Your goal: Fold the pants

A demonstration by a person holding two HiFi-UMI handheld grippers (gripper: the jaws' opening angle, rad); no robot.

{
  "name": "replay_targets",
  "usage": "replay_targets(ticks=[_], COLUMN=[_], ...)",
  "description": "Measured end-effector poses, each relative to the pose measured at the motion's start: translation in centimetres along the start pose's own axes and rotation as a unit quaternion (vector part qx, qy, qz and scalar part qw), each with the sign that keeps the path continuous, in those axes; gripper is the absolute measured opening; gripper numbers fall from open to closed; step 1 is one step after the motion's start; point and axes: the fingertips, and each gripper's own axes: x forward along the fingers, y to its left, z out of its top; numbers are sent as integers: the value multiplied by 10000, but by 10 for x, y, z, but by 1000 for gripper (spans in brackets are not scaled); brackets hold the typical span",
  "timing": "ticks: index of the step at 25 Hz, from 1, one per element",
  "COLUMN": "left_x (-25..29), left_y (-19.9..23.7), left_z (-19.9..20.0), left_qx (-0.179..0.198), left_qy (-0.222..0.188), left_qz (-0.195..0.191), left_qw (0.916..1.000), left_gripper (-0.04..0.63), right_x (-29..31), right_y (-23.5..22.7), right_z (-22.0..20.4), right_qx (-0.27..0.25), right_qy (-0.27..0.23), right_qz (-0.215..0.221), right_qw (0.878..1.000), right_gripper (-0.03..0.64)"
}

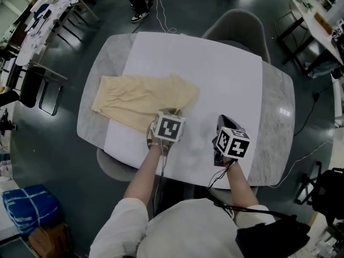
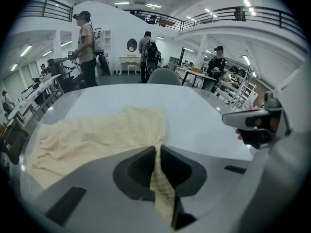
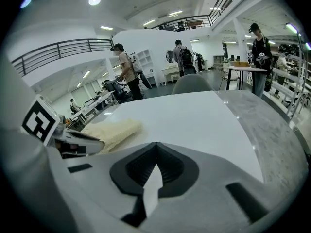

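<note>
The pale yellow pants (image 1: 141,98) lie flat on the left half of a white sheet (image 1: 215,79), with their right end bunched and raised. My left gripper (image 1: 171,113) is shut on that right end. In the left gripper view, a strip of the yellow fabric (image 2: 163,188) runs between the closed jaws of the left gripper (image 2: 156,152), and the rest of the pants (image 2: 97,135) spreads out beyond. My right gripper (image 1: 221,119) hovers over bare sheet to the right of the pants. In its own view the right gripper (image 3: 156,147) is shut, its tips together and clear of the pants (image 3: 114,129).
The marble table (image 1: 279,117) carries the sheet. A grey chair (image 1: 236,28) stands at the far side and another (image 1: 110,168) at the near left. A blue bag (image 1: 29,206) and cables lie on the floor. People stand far behind the table.
</note>
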Motion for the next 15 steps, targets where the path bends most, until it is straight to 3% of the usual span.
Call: replay_targets(ticks=[10, 15], left_x=[-93, -117], left_y=[129, 191], left_z=[5, 0], left_qx=[-278, -654], left_qy=[-456, -504], left_qz=[485, 274], left_qw=[9974, 9962], left_gripper=[35, 35], right_x=[7, 22], right_y=[97, 146], right_z=[33, 36], right_qx=[-372, -501], right_qy=[-238, -203], right_qz=[193, 233], right_qw=[9988, 9983], right_gripper=[-8, -8])
